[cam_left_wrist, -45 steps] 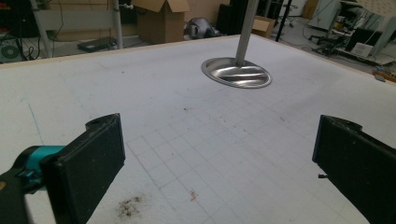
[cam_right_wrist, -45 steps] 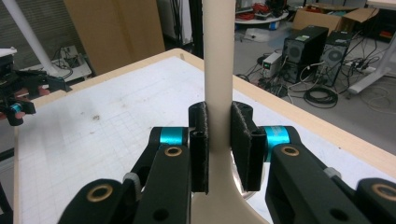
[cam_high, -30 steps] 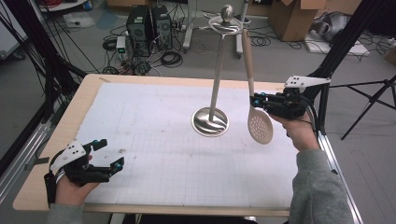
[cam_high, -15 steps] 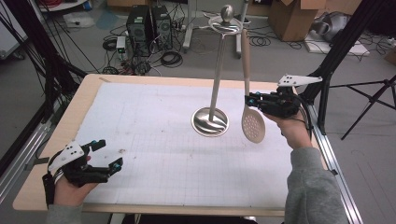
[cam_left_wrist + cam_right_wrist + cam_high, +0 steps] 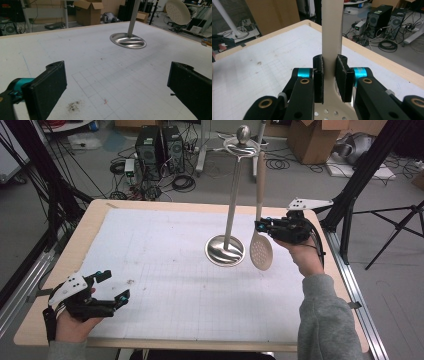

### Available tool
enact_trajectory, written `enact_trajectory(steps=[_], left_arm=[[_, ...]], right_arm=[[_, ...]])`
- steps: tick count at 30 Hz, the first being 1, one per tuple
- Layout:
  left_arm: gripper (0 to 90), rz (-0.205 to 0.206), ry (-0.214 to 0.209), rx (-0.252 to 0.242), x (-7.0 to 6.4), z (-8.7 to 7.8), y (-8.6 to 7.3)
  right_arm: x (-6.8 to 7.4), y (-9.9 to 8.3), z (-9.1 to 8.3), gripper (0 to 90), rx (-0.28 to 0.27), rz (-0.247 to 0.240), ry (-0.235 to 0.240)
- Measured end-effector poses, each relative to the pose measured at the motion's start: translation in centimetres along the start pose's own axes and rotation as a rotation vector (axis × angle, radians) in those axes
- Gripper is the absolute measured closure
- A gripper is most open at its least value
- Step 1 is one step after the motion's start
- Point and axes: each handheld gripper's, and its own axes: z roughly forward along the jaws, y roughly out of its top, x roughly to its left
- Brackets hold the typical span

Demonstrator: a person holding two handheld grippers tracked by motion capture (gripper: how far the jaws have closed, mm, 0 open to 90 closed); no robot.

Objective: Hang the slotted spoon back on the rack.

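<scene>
Lifted slightly since the earlier frame, the right gripper [image 5: 264, 227] at right of centre stays clamped on the neck of the stiff, light-looking slotted spoon [image 5: 261, 251] hanging from the utensil stand [image 5: 226, 251], while the left gripper [image 5: 109, 286] rests open at lower left.

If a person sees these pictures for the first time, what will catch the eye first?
First, the pale slotted spoon hanging upright beside the tall metal stand at the table's far right, its handle clamped by the right gripper. In the right gripper view the fingers press the handle from both sides. The left gripper waits wide open at the near left corner of the white mat, holding nothing.
</scene>
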Motion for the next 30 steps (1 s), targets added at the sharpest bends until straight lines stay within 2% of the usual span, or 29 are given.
enact_trajectory(steps=[30], left_arm=[[2.8, -0.009, 0.017, -0.002, 0.0, -1.1, -0.4]], right_arm=[[0.2, 0.6, 3.0, 77.9, -0.008, 0.014, -0.021]])
